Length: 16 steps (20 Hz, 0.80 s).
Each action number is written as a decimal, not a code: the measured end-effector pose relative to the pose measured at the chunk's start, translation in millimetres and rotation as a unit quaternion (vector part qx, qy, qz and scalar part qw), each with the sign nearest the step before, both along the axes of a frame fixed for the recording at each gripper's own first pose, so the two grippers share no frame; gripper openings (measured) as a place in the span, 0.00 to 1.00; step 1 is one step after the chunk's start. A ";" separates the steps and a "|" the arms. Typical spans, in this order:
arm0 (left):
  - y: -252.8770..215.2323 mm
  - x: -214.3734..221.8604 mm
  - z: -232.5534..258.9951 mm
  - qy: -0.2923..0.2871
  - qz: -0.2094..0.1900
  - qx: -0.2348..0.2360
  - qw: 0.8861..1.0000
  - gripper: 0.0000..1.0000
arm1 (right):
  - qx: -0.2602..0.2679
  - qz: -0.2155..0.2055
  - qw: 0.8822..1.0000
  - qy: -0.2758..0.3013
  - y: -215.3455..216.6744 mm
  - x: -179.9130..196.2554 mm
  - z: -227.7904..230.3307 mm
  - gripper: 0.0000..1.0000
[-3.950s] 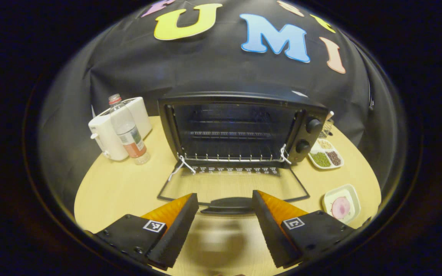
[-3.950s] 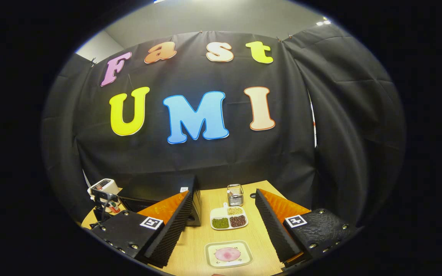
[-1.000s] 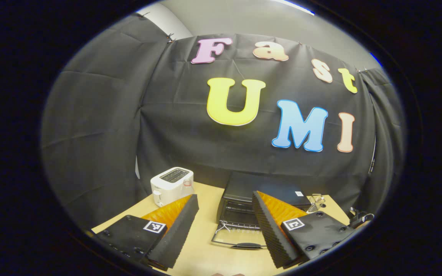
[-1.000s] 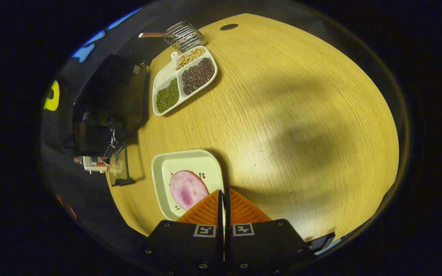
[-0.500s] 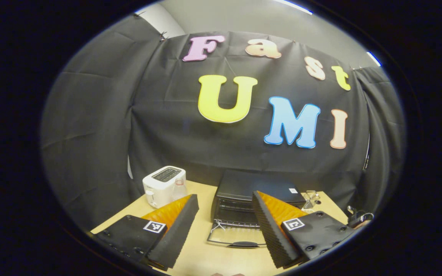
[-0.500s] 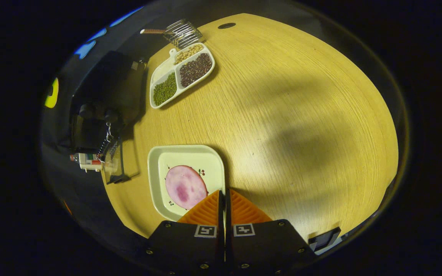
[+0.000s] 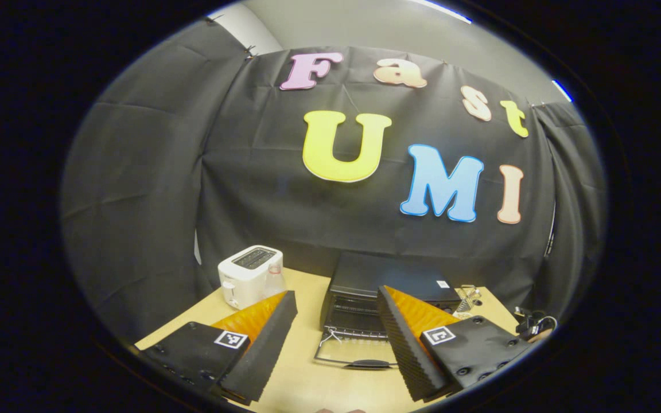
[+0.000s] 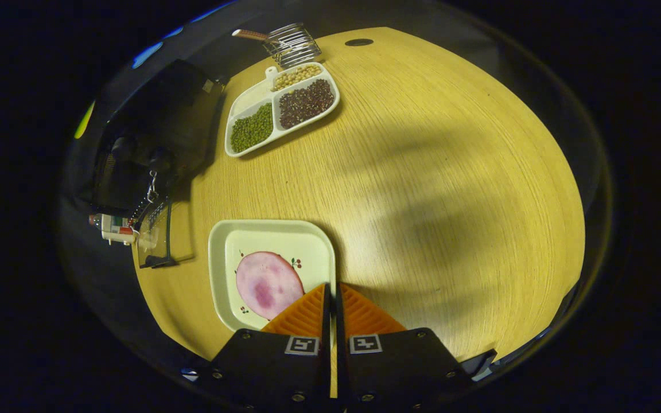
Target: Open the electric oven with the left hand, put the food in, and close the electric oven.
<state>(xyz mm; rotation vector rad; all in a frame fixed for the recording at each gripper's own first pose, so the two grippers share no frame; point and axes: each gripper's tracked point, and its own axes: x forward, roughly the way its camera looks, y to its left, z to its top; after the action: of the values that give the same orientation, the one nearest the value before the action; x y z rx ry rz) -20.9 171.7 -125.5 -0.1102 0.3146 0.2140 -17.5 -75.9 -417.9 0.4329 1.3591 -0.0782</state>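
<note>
Right gripper (image 8: 332, 292), jaws closed on the plate (image 8: 273, 269) rim, lower centre; left gripper (image 7: 336, 321) wide open, empty. The plate should stay level toward the open oven (image 8: 135, 149), upper left.

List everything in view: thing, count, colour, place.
black electric oven: 1, table's back middle, door down
white toaster: 1, left of oven
clear plastic bottle: 1, beside toaster
white square plate: 1, holding one pink ham slice, table's front
white divided dish: 1, green, dark and pale beans
wire rack: 1, metal, behind dish
wooden table: 1, light
left tool: open, raised
right tool: shut on plate's edge
</note>
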 end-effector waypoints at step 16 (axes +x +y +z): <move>4.7 10.7 12.3 -0.014 -0.006 0.002 1.000 0.95 | 0.211 -0.203 0.954 -0.058 60.2 -12.0 42.7 0.00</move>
<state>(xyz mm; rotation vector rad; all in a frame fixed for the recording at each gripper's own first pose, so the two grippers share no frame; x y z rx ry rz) -10.2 176.5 -113.2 -0.1063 0.2872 0.2008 -29.5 -15.7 -375.2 1.0595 1.1503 -0.0990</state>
